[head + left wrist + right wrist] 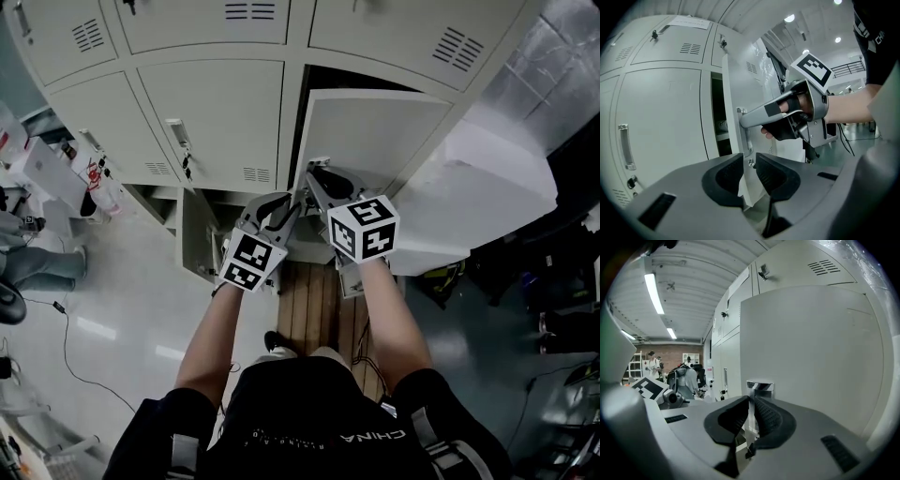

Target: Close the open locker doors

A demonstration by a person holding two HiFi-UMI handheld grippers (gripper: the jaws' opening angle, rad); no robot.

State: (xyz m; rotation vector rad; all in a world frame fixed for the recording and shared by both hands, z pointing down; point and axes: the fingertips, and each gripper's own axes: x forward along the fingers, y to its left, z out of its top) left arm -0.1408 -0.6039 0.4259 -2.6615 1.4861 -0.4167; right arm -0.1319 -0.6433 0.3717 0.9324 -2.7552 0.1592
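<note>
Two jaws of the right gripper are squeezed nearly together on the shiny metal handle of the open locker door. The left gripper sits just below it. Its jaws are close together too, with the thin free edge of the door between them, so it looks like a soft pinch.

That door is in the middle row and stands part way out from its frame. A dark gap with shelves shows behind its edge. I think it is thin sheet metal: light, stiff, smooth and a bit slippery. It should swing easily on its hinges and may bang if pushed hard. The handle is the best place to hold, because it is a firm bar the jaws can wrap around. The edge is thin and could slip out.

The closed lockers sit right beside the gap, so the edge must meet the frame without catching the left jaws. A big white wrapped block stands on the hinge side, out of the way. Lower down, another small door seems to hang open near the wooden slats.
</note>
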